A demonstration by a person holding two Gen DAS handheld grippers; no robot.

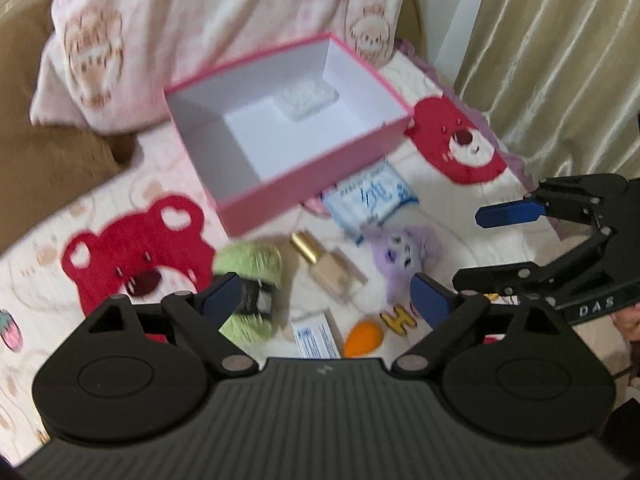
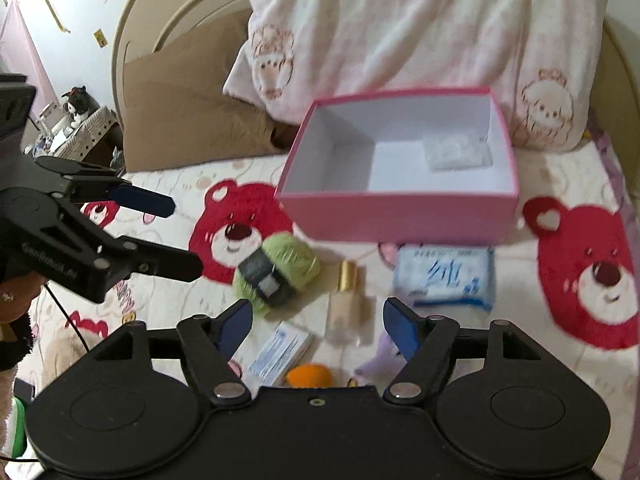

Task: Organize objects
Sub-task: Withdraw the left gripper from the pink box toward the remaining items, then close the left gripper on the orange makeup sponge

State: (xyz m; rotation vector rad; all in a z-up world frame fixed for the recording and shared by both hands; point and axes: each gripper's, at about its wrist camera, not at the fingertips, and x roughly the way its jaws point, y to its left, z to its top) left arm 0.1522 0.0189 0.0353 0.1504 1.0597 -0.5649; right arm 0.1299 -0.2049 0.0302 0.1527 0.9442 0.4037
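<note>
Box (image 2: 400,208): open, nearly bare. Left gripper (image 1: 320,300), right gripper (image 2: 318,328): both released, holding nothing. You take yarn (image 2: 288,264) first, squeezing its label band.

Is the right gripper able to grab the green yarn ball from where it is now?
Probably yes. The right gripper is open and empty, and the green yarn ball lies uncovered on the bed just ahead, slightly to its left. Only the gold-capped bottle lies close beside it; the left gripper hovers off to the side.
</note>
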